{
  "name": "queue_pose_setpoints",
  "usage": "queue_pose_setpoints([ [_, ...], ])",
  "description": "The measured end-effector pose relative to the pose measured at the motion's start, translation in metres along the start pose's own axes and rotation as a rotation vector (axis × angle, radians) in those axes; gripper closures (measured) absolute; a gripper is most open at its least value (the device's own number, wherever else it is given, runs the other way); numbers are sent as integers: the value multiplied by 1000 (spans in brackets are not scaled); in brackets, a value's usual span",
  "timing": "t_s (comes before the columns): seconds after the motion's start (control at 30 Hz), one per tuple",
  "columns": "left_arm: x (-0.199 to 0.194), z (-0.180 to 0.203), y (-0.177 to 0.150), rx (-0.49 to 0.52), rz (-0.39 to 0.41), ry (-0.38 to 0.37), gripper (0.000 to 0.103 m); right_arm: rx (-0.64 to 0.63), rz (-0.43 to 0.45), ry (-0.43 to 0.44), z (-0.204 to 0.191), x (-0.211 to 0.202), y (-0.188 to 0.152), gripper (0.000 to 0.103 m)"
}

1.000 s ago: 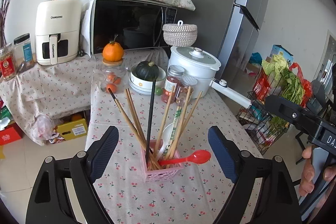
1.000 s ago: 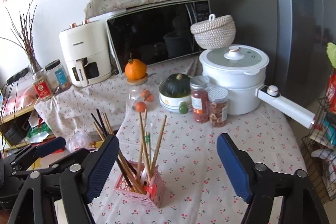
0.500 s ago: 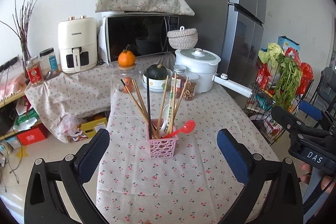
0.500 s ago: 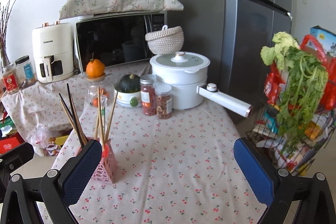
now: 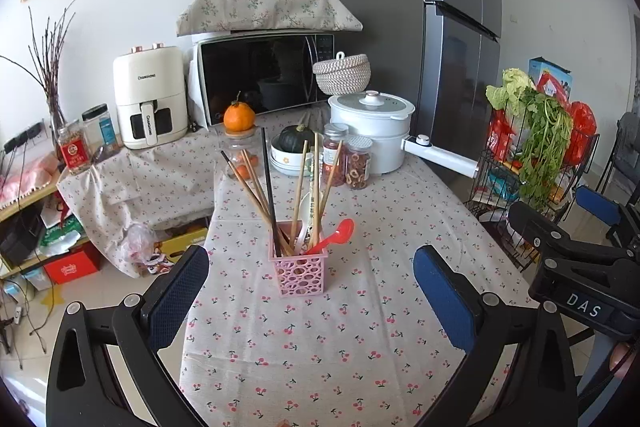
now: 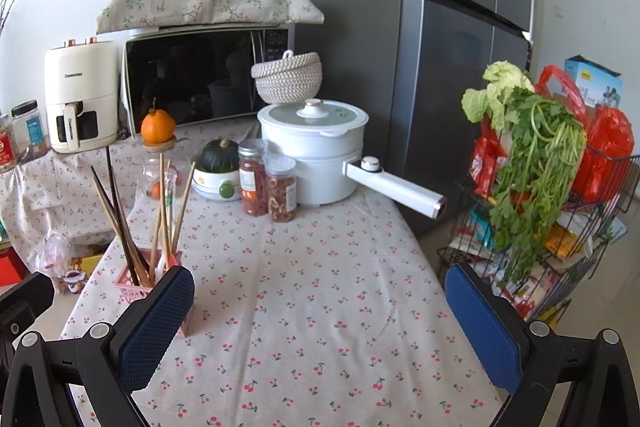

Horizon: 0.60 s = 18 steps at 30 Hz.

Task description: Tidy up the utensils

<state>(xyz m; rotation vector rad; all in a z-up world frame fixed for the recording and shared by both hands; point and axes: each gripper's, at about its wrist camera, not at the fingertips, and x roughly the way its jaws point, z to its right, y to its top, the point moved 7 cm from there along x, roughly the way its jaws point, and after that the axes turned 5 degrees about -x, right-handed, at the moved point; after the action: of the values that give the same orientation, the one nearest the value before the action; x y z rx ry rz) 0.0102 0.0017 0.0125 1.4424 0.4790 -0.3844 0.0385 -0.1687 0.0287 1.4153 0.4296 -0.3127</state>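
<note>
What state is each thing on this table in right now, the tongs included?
Left tongs: open, empty.
Right tongs: open, empty.
Pink plastic lattice basket: upright, filled with utensils.
Wooden and black chopsticks: standing, leaning in the basket.
Red plastic spoon: in the basket, bowl end leaning out over the rim.
White pot with long handle: lid on.
Two glass jars of dried food: capped, upright.
Black microwave: door closed.

The near cloth of the table [image 6: 320, 327] lies bare, open to either gripper. The pink basket [image 5: 298, 273] stands mid-table, its chopsticks [image 5: 280, 195] fanning upward and a red spoon [image 5: 334, 235] leaning right, barring passage just above it. Behind it, two jars [image 6: 268, 187], a bowl [image 6: 216, 185] and the white pot [image 6: 316, 151] with its long handle [image 6: 396, 189] crowd the far end.
</note>
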Motion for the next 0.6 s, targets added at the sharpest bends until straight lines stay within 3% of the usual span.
queue_pose_setpoints([
  [0.6,9,2,0,8,-11,16,0,15,-34,2,8,12,-10,0],
])
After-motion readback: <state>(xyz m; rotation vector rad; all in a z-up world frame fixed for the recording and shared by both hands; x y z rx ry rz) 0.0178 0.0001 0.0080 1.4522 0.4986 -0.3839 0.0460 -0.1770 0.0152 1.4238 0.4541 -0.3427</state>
